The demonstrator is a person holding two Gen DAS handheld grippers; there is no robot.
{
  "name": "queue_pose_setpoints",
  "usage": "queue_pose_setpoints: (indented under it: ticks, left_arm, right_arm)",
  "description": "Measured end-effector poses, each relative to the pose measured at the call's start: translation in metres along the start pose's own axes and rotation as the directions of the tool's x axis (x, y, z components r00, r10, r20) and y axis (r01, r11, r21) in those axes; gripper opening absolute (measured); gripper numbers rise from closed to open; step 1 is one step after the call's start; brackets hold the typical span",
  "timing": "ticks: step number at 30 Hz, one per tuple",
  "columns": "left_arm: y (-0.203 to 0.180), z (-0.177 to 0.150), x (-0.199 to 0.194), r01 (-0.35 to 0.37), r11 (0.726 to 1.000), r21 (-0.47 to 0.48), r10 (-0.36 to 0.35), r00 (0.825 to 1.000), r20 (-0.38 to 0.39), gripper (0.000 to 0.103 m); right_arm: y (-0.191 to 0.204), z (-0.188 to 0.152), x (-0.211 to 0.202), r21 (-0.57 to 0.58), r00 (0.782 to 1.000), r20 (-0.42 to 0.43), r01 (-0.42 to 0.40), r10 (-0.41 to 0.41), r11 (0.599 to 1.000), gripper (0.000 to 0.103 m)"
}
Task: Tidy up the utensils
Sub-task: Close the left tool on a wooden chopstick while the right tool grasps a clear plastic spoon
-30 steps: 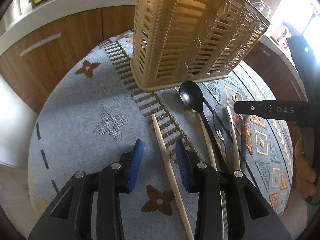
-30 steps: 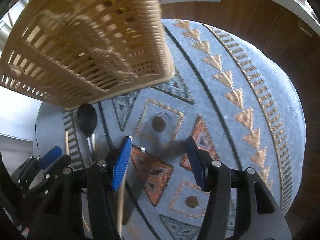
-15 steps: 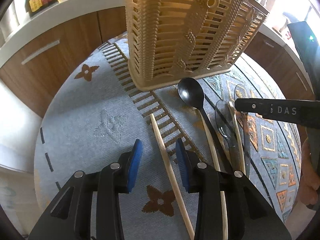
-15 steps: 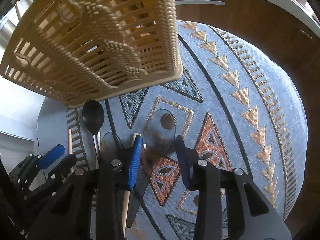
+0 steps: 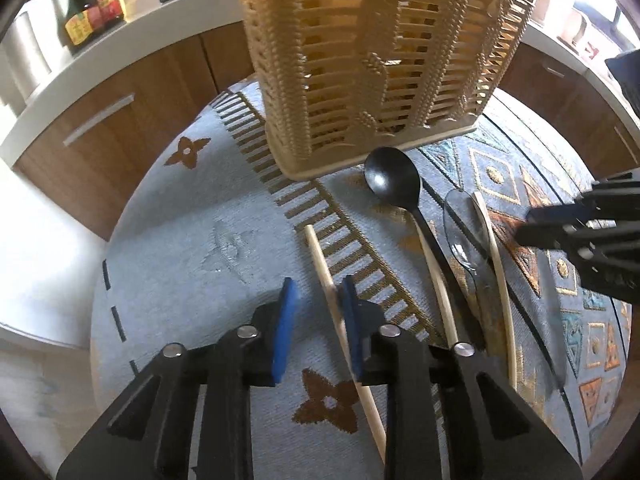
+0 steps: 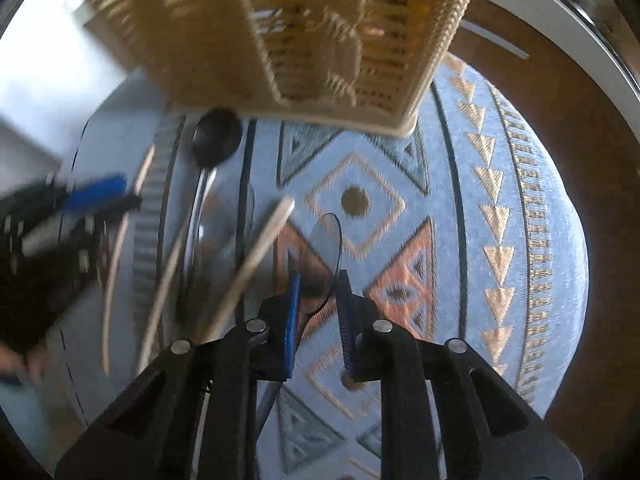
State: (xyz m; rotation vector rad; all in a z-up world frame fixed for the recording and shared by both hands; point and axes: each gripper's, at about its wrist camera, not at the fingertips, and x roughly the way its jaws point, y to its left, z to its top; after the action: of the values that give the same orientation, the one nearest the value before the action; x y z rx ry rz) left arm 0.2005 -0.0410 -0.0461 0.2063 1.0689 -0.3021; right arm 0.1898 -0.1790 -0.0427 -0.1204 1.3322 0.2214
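Wooden chopstick between left fingers (touching one)

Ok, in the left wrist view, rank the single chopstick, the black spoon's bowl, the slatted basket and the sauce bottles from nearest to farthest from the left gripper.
1. Single chopstick: between the left gripper's pads, against the right one.
2. Black spoon's bowl: ahead, to the right.
3. Slatted basket: just beyond the spoon, standing on the patterned cloth.
4. Sauce bottles: far left, on the counter.

The left gripper, black with blue pads, points down and forward with its two fingers a little apart. The right gripper looks the same, its fingers close together but with a gap.
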Motion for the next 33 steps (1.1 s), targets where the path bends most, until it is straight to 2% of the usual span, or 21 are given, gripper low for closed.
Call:
queue_pose_setpoints:
  ticks: [3,5,6,7,9,14,18,22,25,27,29,31,33]
  left_arm:
    - [0.007,0.000,0.000,0.017,1.000,-0.016,-0.017,1.000,0.001,0.015]
    - [0.010,0.000,0.000,0.031,0.999,-0.021,-0.031,1.000,0.000,0.015]
    - [0.011,0.000,0.000,0.036,0.999,-0.019,-0.036,0.999,-0.002,0.015]
    - [0.011,0.000,0.000,0.045,0.999,-0.012,-0.045,0.999,-0.008,0.015]
    - [0.014,0.003,0.004,0.071,0.997,0.000,-0.071,0.997,-0.022,0.019]
    - [0.023,0.006,0.007,0.120,0.993,-0.017,-0.121,0.992,-0.047,0.019]
    - [0.020,0.011,0.010,0.108,0.994,0.016,-0.107,0.992,-0.068,0.019]
    - [0.009,0.014,0.012,0.073,0.996,0.042,-0.069,0.993,-0.092,0.022]
    - [-0.005,0.011,0.012,-0.006,0.996,0.084,0.012,0.997,-0.073,0.021]
    - [-0.010,0.008,0.010,-0.014,0.996,0.084,0.019,0.998,-0.063,0.010]
    - [-0.015,0.006,0.010,-0.036,0.995,0.093,0.041,0.998,-0.043,0.005]
    - [-0.018,0.003,0.008,-0.029,0.995,0.095,0.031,0.999,-0.016,0.003]
    - [-0.014,0.001,0.006,-0.008,0.997,0.078,0.008,1.000,0.006,0.003]
  right_arm:
    - [-0.015,-0.010,-0.007,-0.006,1.000,-0.008,0.008,-0.008,1.000,0.016]
    - [-0.027,-0.012,-0.010,0.050,0.999,-0.019,-0.041,0.042,0.998,0.018]
    - [-0.035,-0.010,-0.008,0.084,0.997,-0.025,-0.072,0.074,0.994,0.025]
    - [-0.042,-0.010,-0.008,0.142,0.992,-0.033,-0.120,0.125,0.983,0.038]
    - [-0.052,-0.007,-0.009,0.198,0.983,-0.034,-0.171,0.181,0.965,0.050]
    - [-0.047,0.008,-0.015,0.233,0.992,-0.051,-0.101,0.116,0.967,0.050]
    - [-0.038,0.011,-0.005,0.236,0.997,-0.066,-0.022,0.039,0.972,0.049]
    - [-0.015,0.023,0.003,0.188,0.995,-0.058,0.087,-0.077,0.978,0.030]
    - [0.003,0.033,0.011,0.181,0.996,-0.030,0.091,-0.087,0.979,0.030]
    - [0.010,0.032,0.008,0.169,0.995,-0.016,0.102,-0.100,0.980,0.030]
    - [0.008,0.022,-0.002,0.151,0.994,0.000,0.110,-0.111,0.982,0.030]
    - [0.011,0.017,-0.006,0.150,0.997,0.017,0.077,-0.081,0.986,0.030]
    - [0.013,-0.012,-0.009,0.146,0.997,0.045,0.054,-0.062,0.988,0.030]
